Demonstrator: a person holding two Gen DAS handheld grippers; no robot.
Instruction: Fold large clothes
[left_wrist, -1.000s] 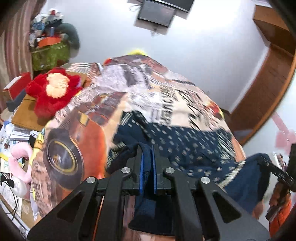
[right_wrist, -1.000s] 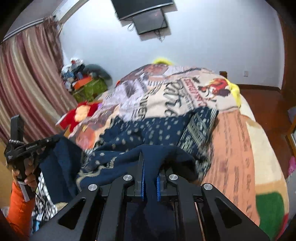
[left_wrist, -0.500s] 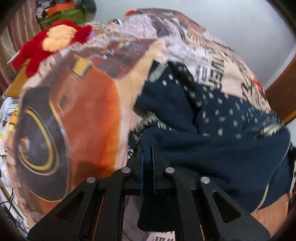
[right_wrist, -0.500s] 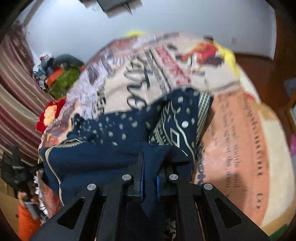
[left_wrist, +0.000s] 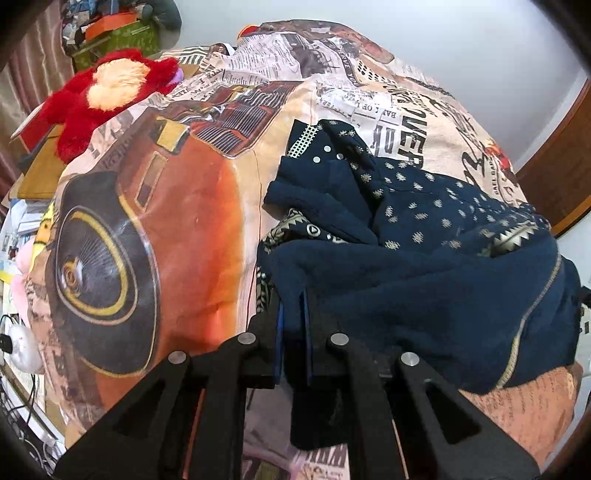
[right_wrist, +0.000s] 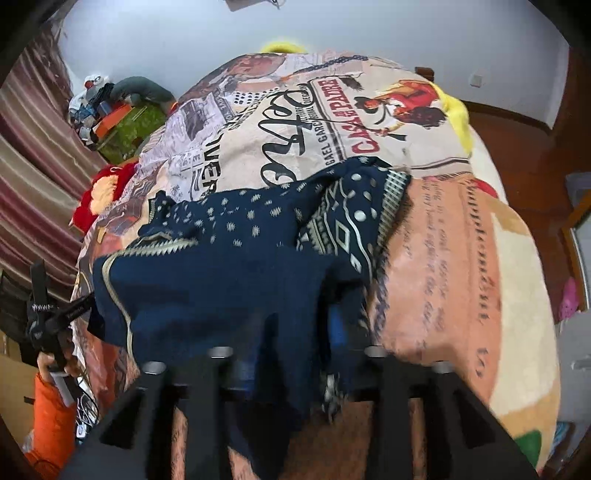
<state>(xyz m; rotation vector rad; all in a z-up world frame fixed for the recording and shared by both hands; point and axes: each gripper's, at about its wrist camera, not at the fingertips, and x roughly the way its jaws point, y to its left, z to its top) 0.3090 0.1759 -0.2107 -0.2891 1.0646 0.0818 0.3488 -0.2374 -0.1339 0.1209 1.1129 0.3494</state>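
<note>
Here the left gripper (left_wrist: 293, 314) was clamped on the navy patterned knit garment (left_wrist: 424, 258), which lay heaped at 3 o'clock on the printed newspaper-motif bedspread (left_wrist: 184, 221); right gripper (right_wrist: 291, 354) jaws stood wide, cloth draped between them.

Home bedroom: bed with printed bedspread (left_wrist: 192, 206), red plush toy (left_wrist: 110, 88), striped curtains (right_wrist: 33, 177).

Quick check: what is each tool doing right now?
Left tool: closed on the navy garment.
Right tool: open, fingers spread wide, navy garment draped between them.
</note>
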